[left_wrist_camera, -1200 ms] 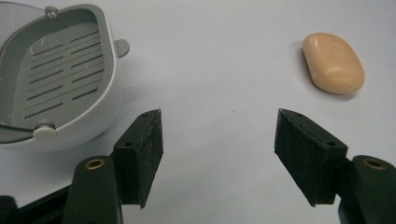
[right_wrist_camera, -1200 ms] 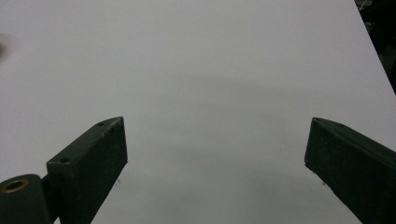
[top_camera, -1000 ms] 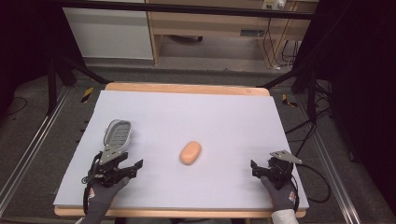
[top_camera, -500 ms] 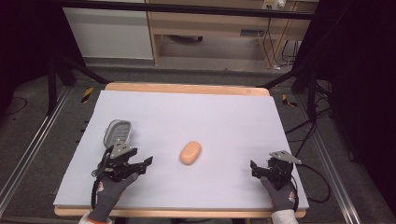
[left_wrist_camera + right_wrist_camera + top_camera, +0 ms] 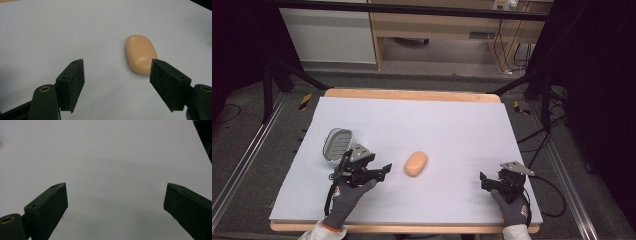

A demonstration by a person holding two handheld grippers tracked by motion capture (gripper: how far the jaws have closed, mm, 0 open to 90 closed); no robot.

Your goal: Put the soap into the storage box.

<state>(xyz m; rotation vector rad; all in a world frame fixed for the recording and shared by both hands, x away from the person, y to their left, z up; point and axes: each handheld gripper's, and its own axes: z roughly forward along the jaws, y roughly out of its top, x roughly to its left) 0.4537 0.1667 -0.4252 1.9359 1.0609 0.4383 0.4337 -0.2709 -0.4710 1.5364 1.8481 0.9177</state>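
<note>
Nothing is gripped yet: both tongs gape empty, left tongs (image 5: 373,172) near the soap (image 5: 416,163), at its 9 o'clock; right tongs (image 5: 493,181) well apart.

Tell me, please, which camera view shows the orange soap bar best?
The left gripper view: the soap bar is close and large, lying beyond the open jaws, near the right one. In the high view it is small, ahead of the left gripper.

High view looks down and forward over the whole surface (image 5: 452,125); left gripper view, close and low, shares its soap (image 5: 140,53).
</note>
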